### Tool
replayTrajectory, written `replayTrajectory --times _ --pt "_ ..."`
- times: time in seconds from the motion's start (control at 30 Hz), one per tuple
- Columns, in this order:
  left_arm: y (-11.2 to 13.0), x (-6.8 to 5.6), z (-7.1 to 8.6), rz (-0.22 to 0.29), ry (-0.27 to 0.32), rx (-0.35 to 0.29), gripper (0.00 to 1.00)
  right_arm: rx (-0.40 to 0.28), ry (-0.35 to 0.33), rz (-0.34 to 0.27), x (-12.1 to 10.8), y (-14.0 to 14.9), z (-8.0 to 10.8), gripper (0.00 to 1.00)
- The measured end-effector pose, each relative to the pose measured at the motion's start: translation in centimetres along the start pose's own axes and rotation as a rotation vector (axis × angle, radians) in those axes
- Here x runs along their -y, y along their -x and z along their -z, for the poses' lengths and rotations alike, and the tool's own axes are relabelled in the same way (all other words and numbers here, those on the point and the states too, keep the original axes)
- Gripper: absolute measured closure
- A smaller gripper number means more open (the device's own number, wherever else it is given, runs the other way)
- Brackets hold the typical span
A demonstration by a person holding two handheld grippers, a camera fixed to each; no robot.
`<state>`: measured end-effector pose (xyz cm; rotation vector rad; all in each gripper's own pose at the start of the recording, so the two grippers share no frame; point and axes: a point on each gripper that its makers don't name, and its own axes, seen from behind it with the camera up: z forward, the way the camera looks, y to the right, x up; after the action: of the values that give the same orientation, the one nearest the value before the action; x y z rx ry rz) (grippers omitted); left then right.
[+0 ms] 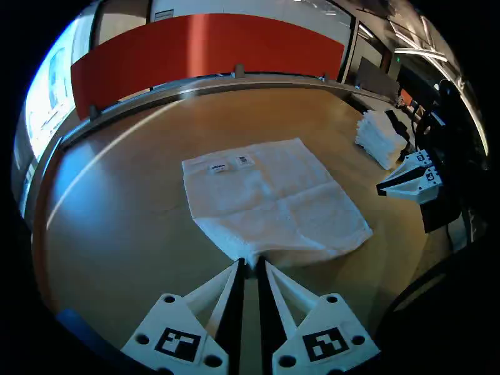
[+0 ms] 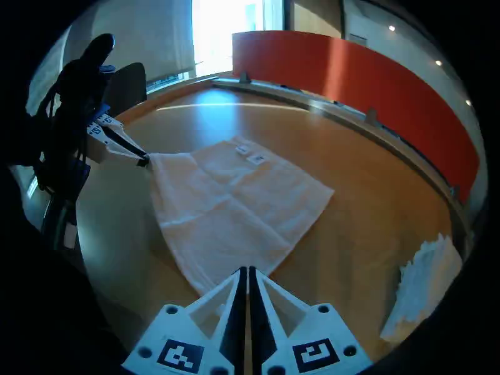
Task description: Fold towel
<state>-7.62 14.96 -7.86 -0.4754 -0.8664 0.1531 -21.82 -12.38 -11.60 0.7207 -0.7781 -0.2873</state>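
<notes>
White square terry towel lies flat on the wooden surface, ahead of both tools. Left tool pinches its nearest corner; right tool, narrow, meets another, grip unclear. Lift both evenly, carrying them forward to the far edge.

wooden table | red partition | bright window | ceiling lights

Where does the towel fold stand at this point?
Done: the towel lies spread flat on the table, with a pile of towels off to the side. In hand: the left gripper has its jaws shut on the near corner. The right gripper is shut, and in the left gripper view it seems apart from the towel's edge. Left: every fold; no layer is turned over yet.
</notes>
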Motion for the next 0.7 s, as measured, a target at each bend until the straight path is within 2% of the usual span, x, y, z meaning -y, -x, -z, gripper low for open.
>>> replayTrajectory --times 0.33,0.37,0.57,0.7 --pt "0.6 0.3 -0.2 -0.002 -0.007 0.011 0.86 0.012 0.027 0.01 -0.5 0.8 0.2 0.9" --pt "0.6 0.2 -0.2 -0.003 -0.007 0.012 0.86 0.014 0.034 0.01 -0.6 0.8 0.2 0.88" --pt "0.8 0.2 -0.1 -0.004 -0.008 0.013 0.86 0.016 0.047 0.014 -0.7 1.1 -0.1 0.29" --pt "0.8 0.1 -0.1 -0.003 -0.008 0.014 0.86 0.019 0.037 0.015 -0.3 1.2 -0.3 0.24"
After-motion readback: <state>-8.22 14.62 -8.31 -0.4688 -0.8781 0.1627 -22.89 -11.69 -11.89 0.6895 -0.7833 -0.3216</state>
